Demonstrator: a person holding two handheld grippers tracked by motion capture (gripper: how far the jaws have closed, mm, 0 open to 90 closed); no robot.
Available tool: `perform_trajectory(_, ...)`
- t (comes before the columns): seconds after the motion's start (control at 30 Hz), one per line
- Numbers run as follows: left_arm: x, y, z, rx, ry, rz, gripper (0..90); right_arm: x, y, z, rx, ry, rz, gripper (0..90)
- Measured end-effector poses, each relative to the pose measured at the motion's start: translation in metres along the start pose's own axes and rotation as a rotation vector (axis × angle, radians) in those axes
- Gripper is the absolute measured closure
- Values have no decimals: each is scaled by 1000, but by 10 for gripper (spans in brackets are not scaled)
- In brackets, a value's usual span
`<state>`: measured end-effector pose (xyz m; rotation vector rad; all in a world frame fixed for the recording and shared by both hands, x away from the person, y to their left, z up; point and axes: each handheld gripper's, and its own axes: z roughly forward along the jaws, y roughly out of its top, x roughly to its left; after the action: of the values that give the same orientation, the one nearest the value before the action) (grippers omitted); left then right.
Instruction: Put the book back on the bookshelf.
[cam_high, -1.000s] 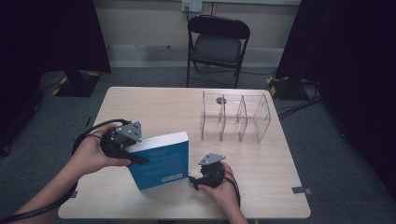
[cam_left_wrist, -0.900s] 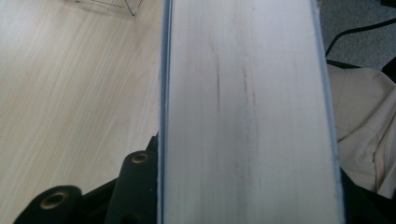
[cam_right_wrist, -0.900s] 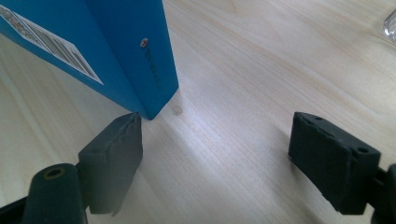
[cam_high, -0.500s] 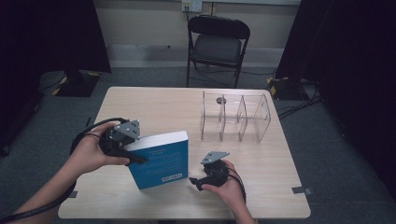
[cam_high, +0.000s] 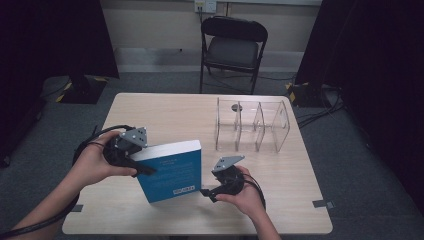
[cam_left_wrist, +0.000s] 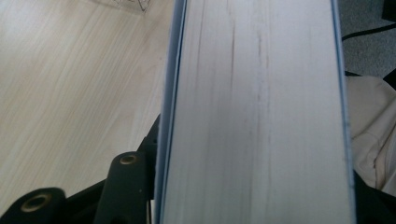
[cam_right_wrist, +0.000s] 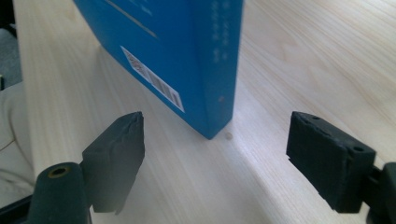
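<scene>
A thick blue book (cam_high: 172, 170) stands tilted on its lower corner on the wooden table (cam_high: 175, 110). My left gripper (cam_high: 142, 165) is shut on its left edge, one finger (cam_left_wrist: 123, 186) lying against the cover beside the white page block (cam_left_wrist: 257, 116). Its jaws have just been opening a little with the book still between them. My right gripper (cam_high: 207, 192) hovers open at the book's lower right. The barcode corner of the book (cam_right_wrist: 187, 60) lies just ahead of its wide-apart fingers, and the right gripper (cam_right_wrist: 219, 149) touches nothing.
A clear plastic organizer (cam_high: 252, 125) with three compartments stands at the table's back right, something small and dark in its left bay. A black folding chair (cam_high: 232, 45) is behind the table. A bit of tape (cam_high: 322, 204) marks the front right edge.
My right gripper has risen slightly beside the book's corner. The left hand and the book have stayed where they were.
</scene>
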<state>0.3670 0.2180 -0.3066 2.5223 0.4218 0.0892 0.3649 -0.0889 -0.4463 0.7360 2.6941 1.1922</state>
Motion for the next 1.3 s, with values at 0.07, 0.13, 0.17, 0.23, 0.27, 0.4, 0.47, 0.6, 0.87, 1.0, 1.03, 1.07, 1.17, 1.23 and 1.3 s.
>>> perform_trajectory(0.07,0,0,-1,-1,3,-4,520,2,4,0,16,10,-8,195)
perform_trajectory(0.13,0,-1,-2,0,3,-4,520,2,10,0,16,20,-15,195)
perform_trajectory(0.17,0,-1,-2,1,0,-5,520,2,13,0,9,33,-14,195)
perform_trajectory(0.23,0,-1,-3,-4,4,-9,520,3,18,-2,6,45,-22,198)
perform_trajectory(0.27,0,-2,-3,-8,7,-12,520,3,21,-3,4,52,-24,200)
perform_trajectory(0.4,1,-2,-4,-10,2,-11,520,4,29,-7,-8,74,-33,207)
perform_trajectory(0.47,1,-2,-4,-11,1,-12,519,3,32,-9,-6,78,-37,208)
perform_trajectory(0.6,0,-2,-5,-5,10,0,520,4,38,-11,-6,82,-46,209)
perform_trajectory(0.87,0,-1,-7,-6,9,5,518,3,50,-15,-27,117,-40,213)
perform_trajectory(1.0,-1,-1,-7,-18,15,5,516,4,58,-17,-22,119,-58,215)
perform_trajectory(1.03,-1,-1,-7,-19,15,5,516,4,60,-17,-19,120,-60,215)
perform_trajectory(1.07,-1,-1,-7,-18,19,4,515,5,62,-18,-16,117,-67,215)
perform_trajectory(1.17,-1,-2,-8,-23,19,5,515,6,67,-19,-14,115,-75,217)
perform_trajectory(1.23,-1,-2,-8,-25,20,6,515,6,71,-20,-17,125,-81,219)
perform_trajectory(1.3,-1,-2,-8,-25,20,8,514,7,75,-22,-12,122,-89,219)
